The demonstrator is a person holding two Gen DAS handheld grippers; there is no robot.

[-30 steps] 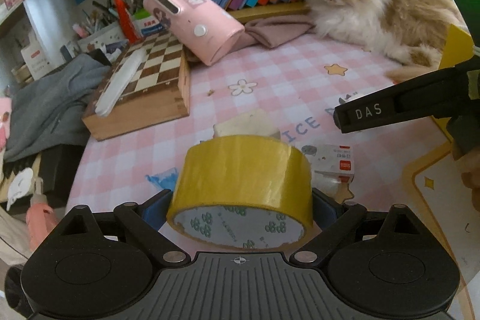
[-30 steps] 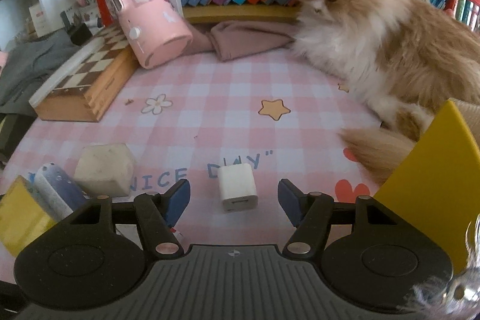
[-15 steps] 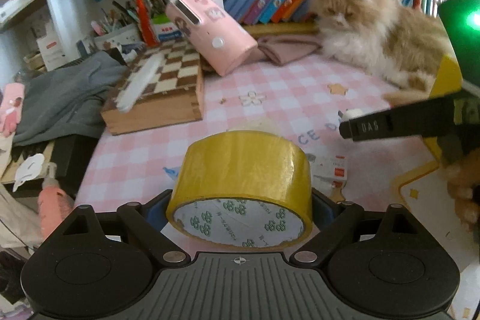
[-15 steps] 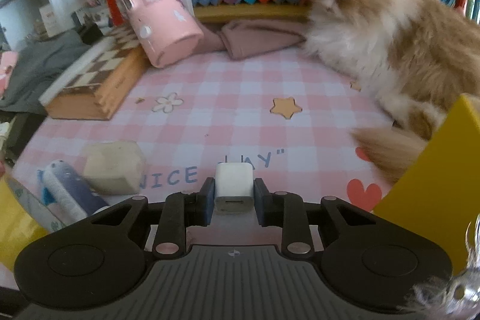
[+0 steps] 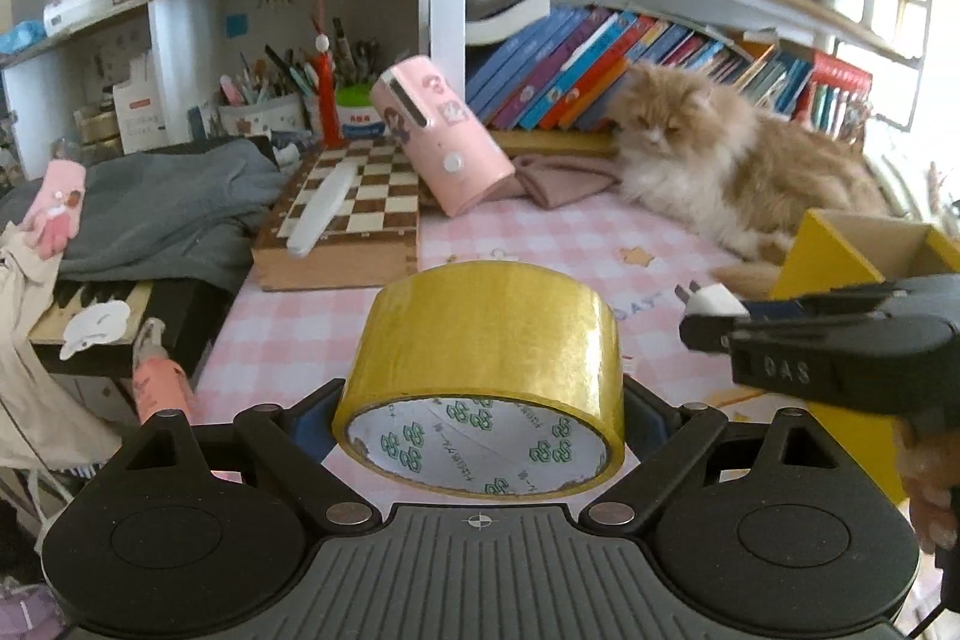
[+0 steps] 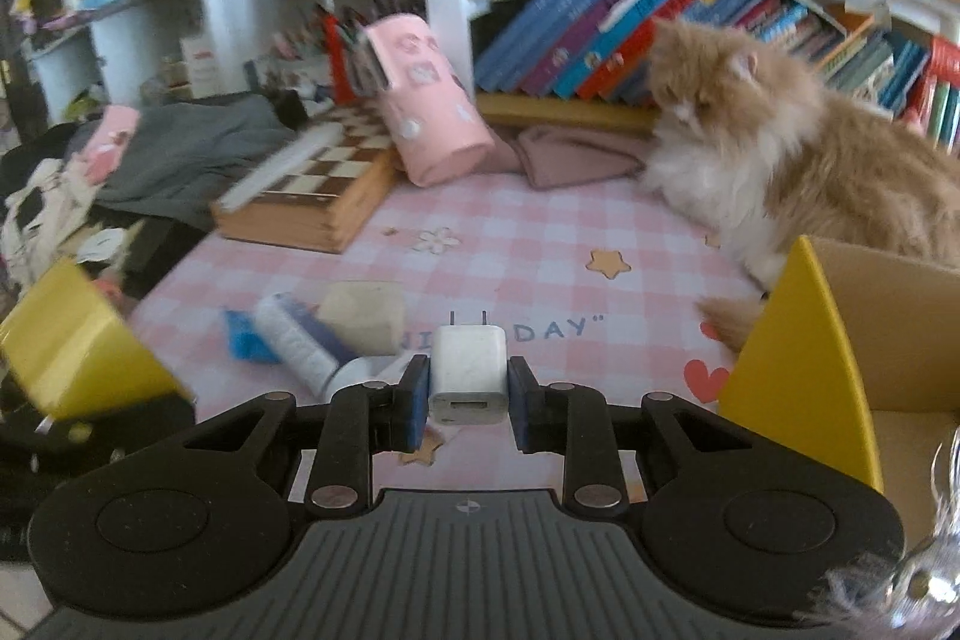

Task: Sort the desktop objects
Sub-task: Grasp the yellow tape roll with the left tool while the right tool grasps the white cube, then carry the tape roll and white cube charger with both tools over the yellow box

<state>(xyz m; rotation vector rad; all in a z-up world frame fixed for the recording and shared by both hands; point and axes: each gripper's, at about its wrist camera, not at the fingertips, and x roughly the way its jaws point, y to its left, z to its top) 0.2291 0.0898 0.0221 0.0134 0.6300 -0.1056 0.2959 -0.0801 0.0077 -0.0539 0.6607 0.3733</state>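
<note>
1. The left claw (image 5: pixel 480 418) grips a wide roll of yellow packing tape (image 5: pixel 486 370) across its sides, the blue pads pressed against it and the roll lifted clear of the bench (image 6: pixel 540 232), which is covered in a pink checked cloth.
2. The right claw (image 6: pixel 469 394) is clenched on a small white cube-shaped USB charger plug (image 6: pixel 468 370), prongs pointing away from the camera, held above the bench.
3. The landmark is the open yellow cardboard box (image 6: pixel 804 370): the plug sits just left of its near corner, the tape roll farther left.
4. On the bench left of the box lie a beige block (image 6: pixel 363 313), a white-and-blue cylinder (image 6: pixel 294 340) and a blue scrap (image 6: pixel 243 340).
5. A fluffy orange-and-white cat (image 6: pixel 810 160) lies directly behind the box.
6. Far beyond the box to the left stand a wooden chessboard case (image 5: pixel 354 220) and a leaning pink cylindrical case (image 5: pixel 441 136).
</note>
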